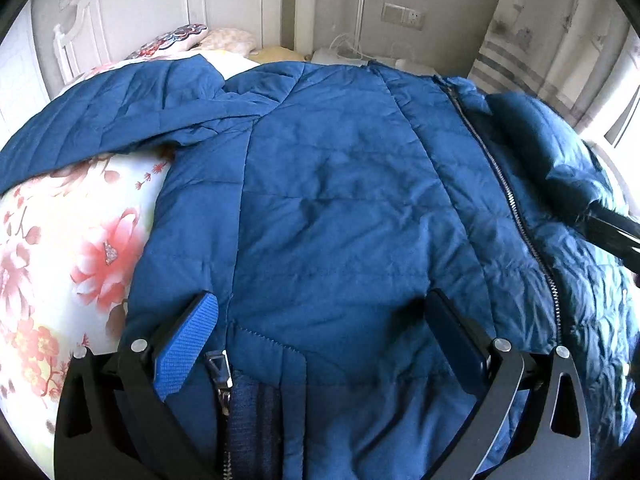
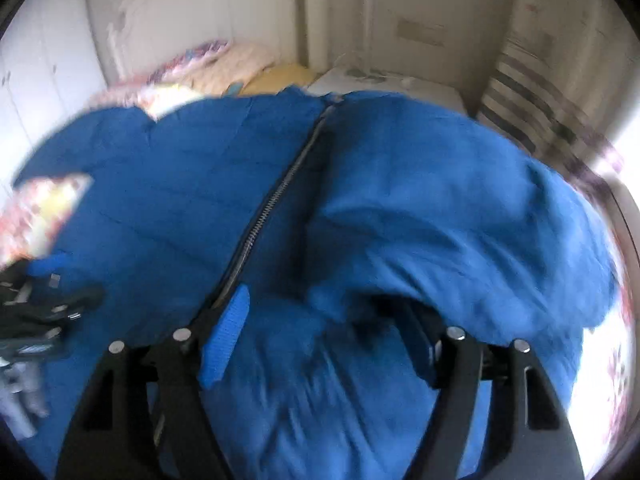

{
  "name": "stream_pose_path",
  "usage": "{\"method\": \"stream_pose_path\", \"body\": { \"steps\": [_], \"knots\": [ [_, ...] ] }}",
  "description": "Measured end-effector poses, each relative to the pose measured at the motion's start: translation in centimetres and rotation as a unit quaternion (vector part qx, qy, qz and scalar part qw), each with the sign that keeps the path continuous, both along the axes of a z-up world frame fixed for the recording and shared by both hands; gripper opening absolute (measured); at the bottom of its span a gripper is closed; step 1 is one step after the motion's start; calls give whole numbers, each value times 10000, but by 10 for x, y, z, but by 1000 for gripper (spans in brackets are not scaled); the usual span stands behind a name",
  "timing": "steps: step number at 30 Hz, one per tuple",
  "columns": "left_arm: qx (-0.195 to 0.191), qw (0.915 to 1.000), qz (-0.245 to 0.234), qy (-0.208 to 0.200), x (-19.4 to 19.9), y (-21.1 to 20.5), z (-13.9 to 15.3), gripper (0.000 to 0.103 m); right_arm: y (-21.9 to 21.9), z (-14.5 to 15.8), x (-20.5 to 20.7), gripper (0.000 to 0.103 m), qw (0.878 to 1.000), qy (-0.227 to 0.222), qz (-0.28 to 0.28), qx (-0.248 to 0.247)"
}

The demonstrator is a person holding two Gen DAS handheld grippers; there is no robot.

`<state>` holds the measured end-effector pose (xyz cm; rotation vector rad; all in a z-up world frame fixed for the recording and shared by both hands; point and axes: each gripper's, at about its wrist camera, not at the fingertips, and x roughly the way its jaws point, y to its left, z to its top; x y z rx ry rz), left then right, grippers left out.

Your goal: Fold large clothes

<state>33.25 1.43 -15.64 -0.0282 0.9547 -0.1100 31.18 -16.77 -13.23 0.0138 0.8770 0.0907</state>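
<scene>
Blue quilted jacket lies spread front-up on the floral-covered bed, zipper running near to far. Left gripper is spread wide over the near hem, fingers apart, gripping nothing. Right gripper is also wide; right-side jacket fabric bunches over its right finger, view blurred. Pillows far left.

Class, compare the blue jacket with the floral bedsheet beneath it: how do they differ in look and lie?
The blue jacket is plain, quilted and wrinkled; the floral bedsheet is pale with pink flowers and lies smooth. The jacket has a metal zipper; the bedsheet shows none. The jacket lies on top. Both are fabric.
</scene>
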Motion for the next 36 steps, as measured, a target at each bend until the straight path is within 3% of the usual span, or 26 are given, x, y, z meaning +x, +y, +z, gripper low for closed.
{"method": "stream_pose_path", "body": {
  "steps": [3,6,7,10,11,14,17,20,21,22,23,25,26,28,29,31,33,34,36],
  "knots": [
    [-70,9990,-207,-398,-10,-14,21,97,-40,22,-56,81,9976,-417,-257,499],
    [195,9912,-944,-910,-19,-73,51,97,-90,26,-112,82,9861,-707,-1046,1078],
    [290,9871,-1185,-1036,-20,-93,58,98,-113,21,-127,81,9767,-734,-1451,1399],
    [907,9644,-2067,-1381,-20,-178,71,98,-140,-3,-164,74,9557,-630,-2255,1781],
    [1131,9528,-2392,-1490,-18,-211,72,98,-138,-9,-173,74,9524,-603,-2393,1787],
    [1490,9252,-3120,-1561,-6,-290,71,98,-128,-18,-188,75,9586,-522,-2350,1520],
    [1757,9049,-3586,-1475,2,-349,61,98,-115,-13,-192,75,9672,-641,-2122,1240],
    [2246,8867,-3846,-1242,11,-393,34,97,-104,-21,-174,75,9684,-548,-2073,1273],
    [2430,8809,-3884,-1190,16,-403,23,83,-102,-23,-171,75,9676,-528,-2079,1335],
    [2536,8789,-3858,-1204,18,-408,17,58,-103,-24,-171,75,9666,-544,-2080,1397],
    [2514,8814,-3801,-1244,22,-409,16,53,-105,-24,-171,75,9652,-566,-2095,1461],
    [1890,8967,-3792,-1284,25,-399,30,25,-108,-26,-177,75,9640,-578,-2098,1529],
    [1340,9128,-3621,-1335,28,-385,45,22,-109,-26,-178,75,9634,-610,-2101,1552],
    [291,9352,-3235,-1414,37,-347,76,21,-108,-25,-182,75,9620,-674,-2121,1583],
    [-542,9449,-2899,-1425,46,-309,96,21,-109,-25,-183,75,9613,-691,-2123,1615],
    [-1625,9476,-2364,-1407,56,-247,115,20,-110,-25,-185,75,9604,-709,-2134,1644],
    [-2680,9400,-1636,-1335,67,-159,119,21,-110,-24,-186,75,9603,-742,-2132,1642],
    [-3036,9357,-1268,-1272,70,-116,113,21,-109,-23,-186,75,9605,-743,-2126,1636],
    [-3362,9327,-674,-1118,69,-54,93,21,-108,-23,-186,76,9610,-731,-2112,1627]
  ]
}}
